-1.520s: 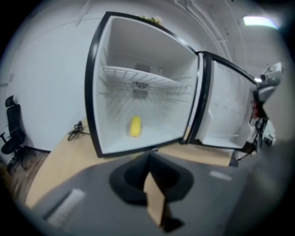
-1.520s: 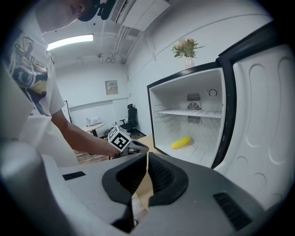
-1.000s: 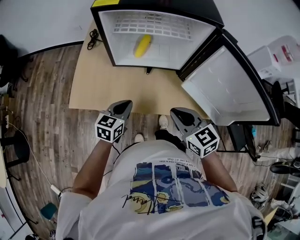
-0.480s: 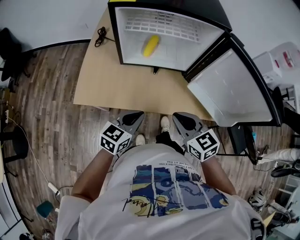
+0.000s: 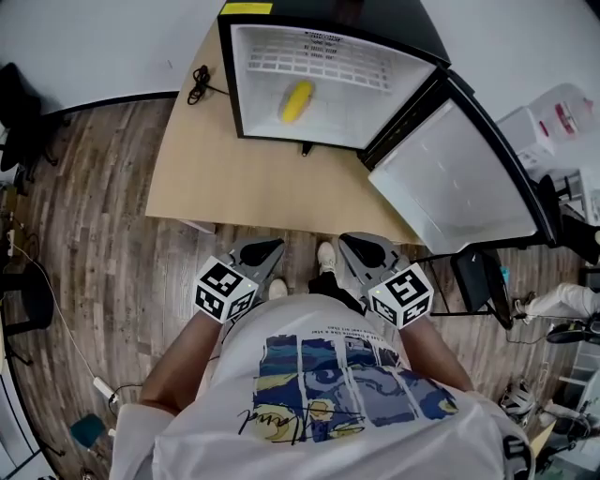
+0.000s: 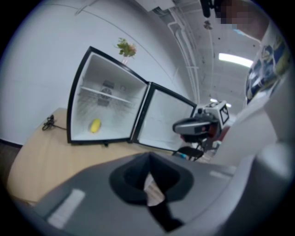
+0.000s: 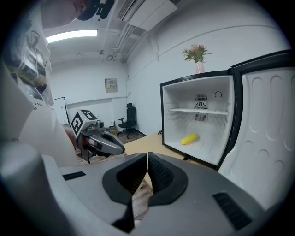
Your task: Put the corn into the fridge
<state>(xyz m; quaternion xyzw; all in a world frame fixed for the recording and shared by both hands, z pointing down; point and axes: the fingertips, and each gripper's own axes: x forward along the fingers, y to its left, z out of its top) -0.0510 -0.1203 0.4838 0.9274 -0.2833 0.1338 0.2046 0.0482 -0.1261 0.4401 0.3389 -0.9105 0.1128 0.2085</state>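
The yellow corn (image 5: pixel 297 100) lies on the floor of the open mini fridge (image 5: pixel 330 28), left of its middle. It also shows in the left gripper view as corn (image 6: pixel 95 125) and in the right gripper view as corn (image 7: pixel 189 138). The fridge door (image 5: pixel 450 187) is swung wide to the right. My left gripper (image 5: pixel 265 250) and right gripper (image 5: pixel 361 248) hang close to my body, short of the table's near edge and far from the fridge. Both are shut with nothing between the jaws: left gripper (image 6: pixel 148 159), right gripper (image 7: pixel 147 159).
The fridge stands at the back of a light wooden table (image 5: pixel 234 178). A black cable (image 5: pixel 197 80) lies at the table's back left corner. A vase of flowers (image 7: pixel 197 55) tops the fridge. A black chair (image 5: pixel 480 274) and white boxes (image 5: pixel 553 117) stand to the right.
Both grippers have drawn back from the table's near edge toward my body, the left one more. The corn stays where it was in the fridge, and the door stays open.
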